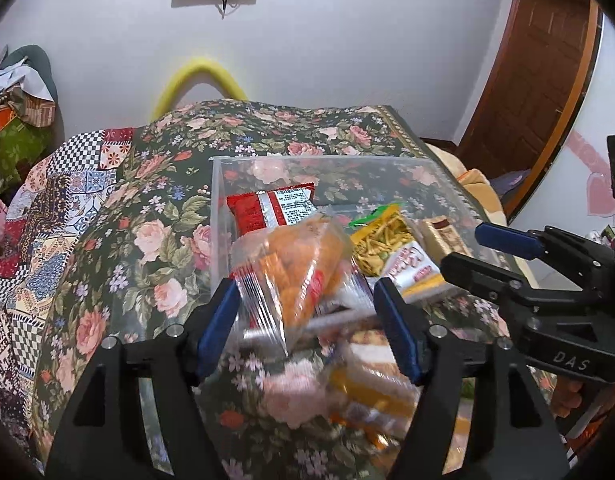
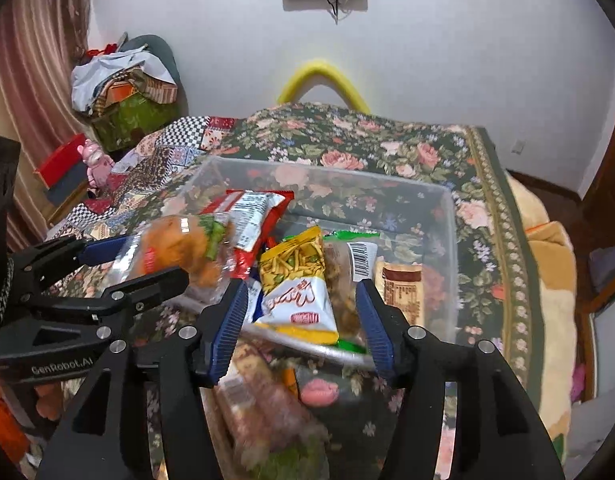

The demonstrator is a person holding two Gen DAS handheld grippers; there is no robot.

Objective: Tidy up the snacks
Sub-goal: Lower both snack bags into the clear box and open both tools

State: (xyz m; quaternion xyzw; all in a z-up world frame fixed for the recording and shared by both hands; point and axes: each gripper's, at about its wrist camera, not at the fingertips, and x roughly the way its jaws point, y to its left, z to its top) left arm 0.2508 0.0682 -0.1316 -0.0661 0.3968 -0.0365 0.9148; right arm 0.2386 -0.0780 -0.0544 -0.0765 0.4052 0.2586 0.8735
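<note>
Left wrist view first: left gripper [image 1: 307,320] had its fingers apart w/ a clear bag of orange snacks [image 1: 295,268] between them, over the near edge of the clear plastic bin [image 1: 223,200]. Pads didn't look pressed on the film, so prob released, not held. Bag looked light, crinkly, slippery, puffed w/ air; contents likely brittle, so I'd take it by the flat crimped seam, not the belly. Red packet [image 1: 267,208] already lay in the bin. Right gripper [image 1: 485,250] sat just beside, at the bin's right side.

Right wrist view: right gripper [image 2: 301,324] stood moderately open around a yellow-and-white noodle snack pack [image 2: 303,280], which rested on the bin's near rim, leaning in; pads seemed clear of it. Same handling: light, soft film, crushable sticks, grip the sealed end. Tan packet [image 2: 401,284] lay inside the bin. More packets [image 2: 263,392] waited, blurred, on the floral cloth [image 2: 427,160] below the fingers.
</note>
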